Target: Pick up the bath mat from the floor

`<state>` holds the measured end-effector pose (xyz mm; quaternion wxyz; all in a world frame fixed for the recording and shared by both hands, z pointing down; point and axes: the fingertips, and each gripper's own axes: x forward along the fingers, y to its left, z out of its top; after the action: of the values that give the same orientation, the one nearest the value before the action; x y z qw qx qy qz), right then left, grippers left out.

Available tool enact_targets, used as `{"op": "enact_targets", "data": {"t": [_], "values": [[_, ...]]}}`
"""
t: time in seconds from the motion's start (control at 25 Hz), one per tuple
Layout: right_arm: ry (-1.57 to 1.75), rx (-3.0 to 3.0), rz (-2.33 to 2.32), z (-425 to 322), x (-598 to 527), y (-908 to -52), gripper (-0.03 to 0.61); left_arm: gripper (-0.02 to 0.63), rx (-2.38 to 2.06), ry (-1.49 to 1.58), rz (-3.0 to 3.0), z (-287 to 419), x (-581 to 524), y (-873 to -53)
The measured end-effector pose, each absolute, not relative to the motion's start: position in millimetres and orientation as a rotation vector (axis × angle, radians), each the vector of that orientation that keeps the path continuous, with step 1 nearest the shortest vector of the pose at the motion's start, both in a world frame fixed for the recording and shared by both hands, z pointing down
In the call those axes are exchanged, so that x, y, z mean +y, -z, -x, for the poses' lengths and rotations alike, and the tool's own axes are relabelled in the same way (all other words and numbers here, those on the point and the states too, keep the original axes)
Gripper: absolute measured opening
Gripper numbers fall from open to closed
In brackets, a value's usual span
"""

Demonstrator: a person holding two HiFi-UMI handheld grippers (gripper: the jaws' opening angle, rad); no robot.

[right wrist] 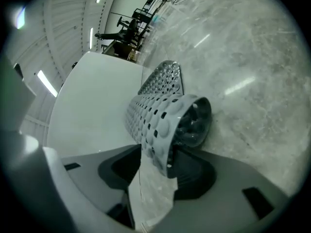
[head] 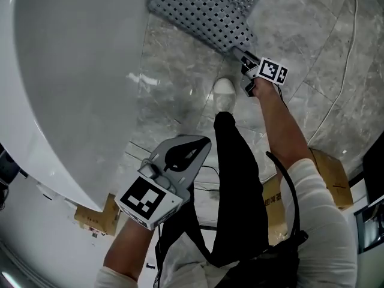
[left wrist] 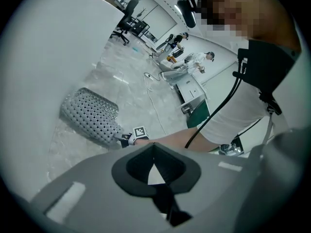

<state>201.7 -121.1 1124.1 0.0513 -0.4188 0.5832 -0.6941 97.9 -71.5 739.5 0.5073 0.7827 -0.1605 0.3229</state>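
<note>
Bath mat lies curled on the floor by the tub, looks soft and light, so I'd pinch its near edge, sitting between the open jaws of my right gripper, while my left gripper is closed and empty.

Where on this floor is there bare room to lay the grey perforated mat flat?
Bare grey marble floor lies between the white bathtub and the white shoe, nearer you than the grey perforated bath mat. More lies right of the mat, to the thin cable. Crowded: around the black trouser leg and the brown cardboard boxes.
</note>
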Motion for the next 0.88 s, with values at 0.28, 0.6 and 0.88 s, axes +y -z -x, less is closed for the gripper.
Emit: {"op": "enact_targets", "data": {"t": [0.28,0.6,0.88], "values": [[2.082,1.715,1.159,-185,-152,-1125,0.138,0.006,-0.390,-0.777,-1.888,-79,-60,-759],[2.037,1.737,1.167,-193,-165,-1092,0.023,0.006,-0.403,-0.753,-1.900,-78,-68,-745],[1.979,1.757,1.133,-187,-189,-1033,0.015,0.006,-0.400,-0.710,-1.940,-77,-68,-705]]}}
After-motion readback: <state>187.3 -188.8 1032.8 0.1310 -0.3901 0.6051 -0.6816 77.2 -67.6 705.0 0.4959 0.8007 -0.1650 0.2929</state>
